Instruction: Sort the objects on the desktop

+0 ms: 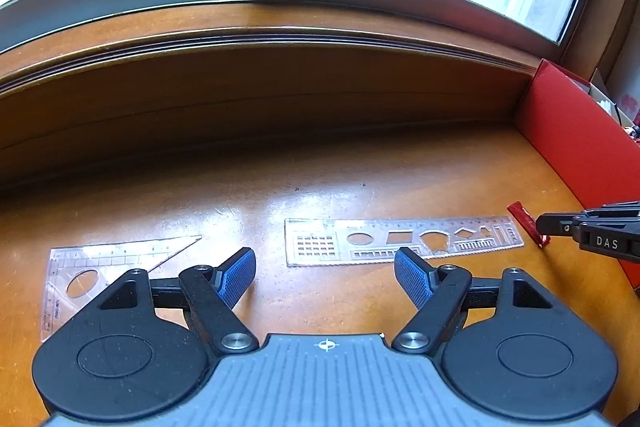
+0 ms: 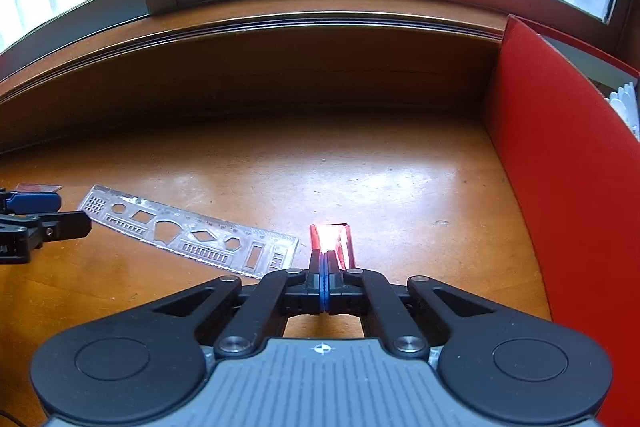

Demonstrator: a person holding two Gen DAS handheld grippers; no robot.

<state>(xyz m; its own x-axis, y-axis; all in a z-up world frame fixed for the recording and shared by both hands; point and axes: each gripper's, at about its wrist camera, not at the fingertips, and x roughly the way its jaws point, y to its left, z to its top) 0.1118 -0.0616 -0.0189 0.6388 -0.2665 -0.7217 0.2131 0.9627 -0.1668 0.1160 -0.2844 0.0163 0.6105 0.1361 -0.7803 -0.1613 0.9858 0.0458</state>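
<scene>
Right claw [image 2: 325,259] is clamped on the near end of the red wrapper [image 2: 334,239] lying on the tabletop [image 2: 360,167] just right of the stencil ruler [image 2: 192,231]; lift straight, keep clear of the red box [image 2: 560,187]; left claw [image 1: 325,275] hangs apart, empty.
</scene>
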